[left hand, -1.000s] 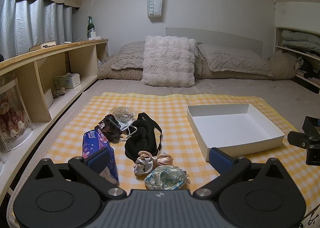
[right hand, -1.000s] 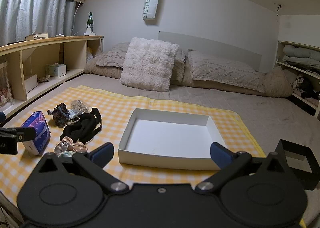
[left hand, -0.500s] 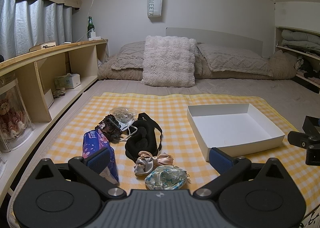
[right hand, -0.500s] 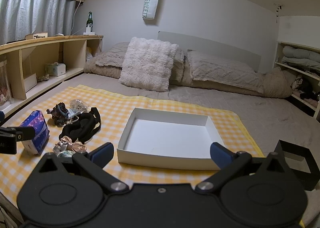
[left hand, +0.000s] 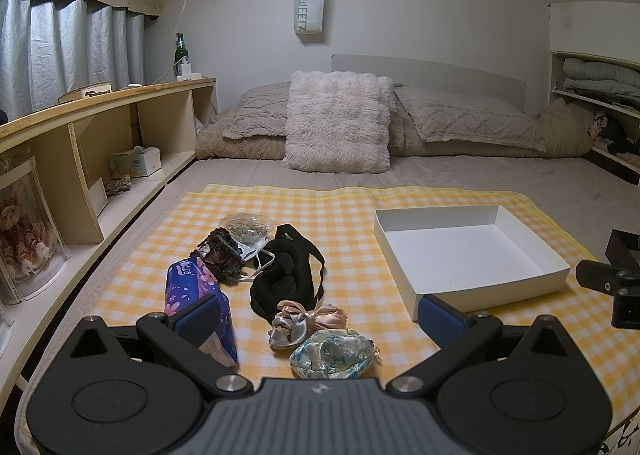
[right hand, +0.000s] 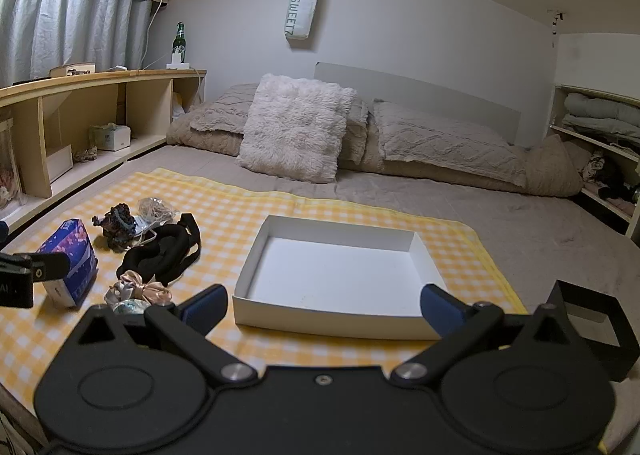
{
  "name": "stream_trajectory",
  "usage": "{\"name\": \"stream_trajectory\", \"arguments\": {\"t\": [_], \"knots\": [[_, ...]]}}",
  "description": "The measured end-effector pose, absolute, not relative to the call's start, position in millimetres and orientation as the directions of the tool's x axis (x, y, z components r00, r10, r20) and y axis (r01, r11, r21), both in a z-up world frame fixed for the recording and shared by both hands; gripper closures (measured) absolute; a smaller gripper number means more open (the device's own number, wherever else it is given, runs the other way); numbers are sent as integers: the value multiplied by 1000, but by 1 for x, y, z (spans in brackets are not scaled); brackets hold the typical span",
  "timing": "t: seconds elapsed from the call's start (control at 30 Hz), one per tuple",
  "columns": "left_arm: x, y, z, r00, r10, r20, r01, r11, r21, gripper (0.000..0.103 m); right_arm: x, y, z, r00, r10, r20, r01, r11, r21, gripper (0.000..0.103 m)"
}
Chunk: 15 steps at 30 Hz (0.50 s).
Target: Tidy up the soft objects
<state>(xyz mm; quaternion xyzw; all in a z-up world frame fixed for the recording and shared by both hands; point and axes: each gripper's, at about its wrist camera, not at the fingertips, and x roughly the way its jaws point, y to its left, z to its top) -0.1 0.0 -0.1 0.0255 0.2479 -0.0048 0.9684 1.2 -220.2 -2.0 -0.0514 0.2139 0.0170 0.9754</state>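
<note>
Soft items lie on a yellow checked cloth [left hand: 344, 211]: a purple tissue pack [left hand: 192, 291], a dark crocheted scrunchie [left hand: 220, 251], a clear bag of bands [left hand: 248, 227], a black eye mask [left hand: 284, 279], a pink satin bow [left hand: 308, 321] and a pale floral pouch [left hand: 334, 353]. An empty white box [left hand: 472, 255] stands to their right; it also shows in the right wrist view [right hand: 336, 275]. My left gripper [left hand: 320, 319] is open just before the pouch. My right gripper [right hand: 324, 305] is open at the box's near wall.
A wooden shelf unit [left hand: 80, 143] runs along the left. Pillows [left hand: 340, 127] and bedding lie at the back. A black open frame [right hand: 588, 319] sits right of the cloth on the grey mattress. Shelves with folded linen [left hand: 600, 83] are at the far right.
The right wrist view has shifted slightly, with the box sitting a little lower and nearer. The left gripper and the objects have not moved.
</note>
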Motion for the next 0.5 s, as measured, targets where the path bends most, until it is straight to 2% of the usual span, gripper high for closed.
{"name": "stream_trajectory", "arguments": {"t": [0.5], "knots": [[0,0,0,877,4,-481,22,999,48,0,-1,-218,0,908,11,-418,-58,993,-99,0]]}}
